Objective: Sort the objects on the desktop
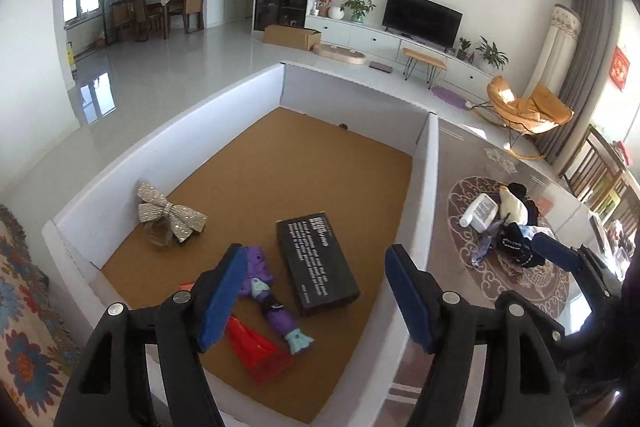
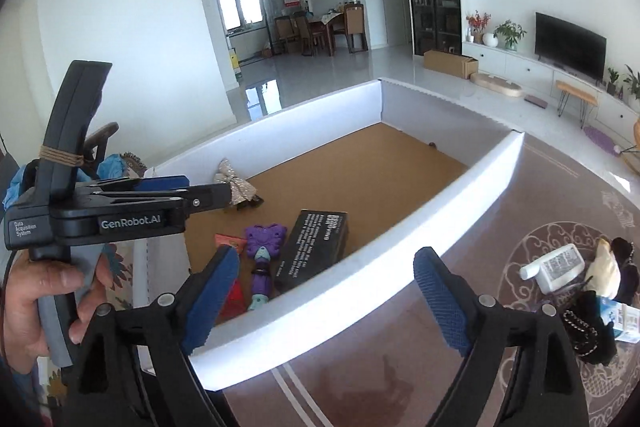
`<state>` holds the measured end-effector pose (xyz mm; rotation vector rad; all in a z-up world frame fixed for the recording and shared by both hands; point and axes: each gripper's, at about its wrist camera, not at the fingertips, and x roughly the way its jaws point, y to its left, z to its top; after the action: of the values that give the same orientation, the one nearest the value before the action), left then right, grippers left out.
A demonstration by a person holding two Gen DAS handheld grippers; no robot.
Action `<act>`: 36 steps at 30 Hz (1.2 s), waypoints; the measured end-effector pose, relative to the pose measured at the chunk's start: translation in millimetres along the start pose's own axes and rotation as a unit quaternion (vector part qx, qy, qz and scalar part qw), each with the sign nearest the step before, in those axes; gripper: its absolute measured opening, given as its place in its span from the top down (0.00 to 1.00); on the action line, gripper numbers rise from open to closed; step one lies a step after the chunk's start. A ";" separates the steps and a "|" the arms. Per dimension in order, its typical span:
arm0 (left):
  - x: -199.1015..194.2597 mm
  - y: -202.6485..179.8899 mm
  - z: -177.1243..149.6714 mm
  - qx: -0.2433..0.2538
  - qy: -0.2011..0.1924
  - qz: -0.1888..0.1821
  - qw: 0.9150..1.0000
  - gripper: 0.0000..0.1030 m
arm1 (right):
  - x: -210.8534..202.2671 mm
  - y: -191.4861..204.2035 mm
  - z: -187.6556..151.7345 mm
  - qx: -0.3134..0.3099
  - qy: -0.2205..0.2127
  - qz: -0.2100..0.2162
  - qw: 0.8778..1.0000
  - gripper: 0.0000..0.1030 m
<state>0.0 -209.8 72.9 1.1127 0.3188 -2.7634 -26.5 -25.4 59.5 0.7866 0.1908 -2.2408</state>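
A white-walled box (image 1: 430, 163) with a brown floor holds a black box with white text (image 1: 316, 261), a purple toy figure (image 1: 272, 297), a red packet (image 1: 256, 351) and a silver bow (image 1: 172, 217). My left gripper (image 1: 316, 301) is open and empty above the toy and black box. My right gripper (image 2: 328, 299) is open and empty over the box's near wall (image 2: 360, 279). A pile on the table mat holds a white bottle (image 2: 556, 267), a cream soft item (image 2: 606, 269) and black items (image 2: 588, 327). The left gripper also shows in the right wrist view (image 2: 224, 197).
The table has a purple patterned cover (image 2: 520, 211). A patterned cloth (image 1: 24, 307) lies left of the box. Beyond the table are a living room floor, a TV unit (image 1: 420, 15) and an orange rocking chair (image 1: 528, 107).
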 end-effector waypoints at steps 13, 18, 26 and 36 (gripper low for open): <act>84.4 -220.5 -115.4 0.189 0.108 -0.087 0.972 0.07 | -113.6 -228.7 -183.9 0.192 0.117 -0.256 0.940 0.05; 102.4 -244.6 -135.6 0.208 0.114 -0.070 0.969 0.05 | -132.1 -233.4 -196.9 0.222 0.102 -0.259 0.934 0.04; 125.2 -247.1 -119.2 0.188 0.104 -0.065 0.974 0.00 | -119.7 -236.5 -196.5 0.228 0.121 -0.290 0.922 0.04; 131.4 -249.1 -111.1 0.182 0.094 -0.063 0.977 0.00 | -116.9 -234.5 -194.2 0.224 0.125 -0.295 0.921 0.04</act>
<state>-72.9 51.4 -61.6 1.4899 -0.1099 -2.9091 -32.8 281.8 -49.7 1.4174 0.0294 -2.7907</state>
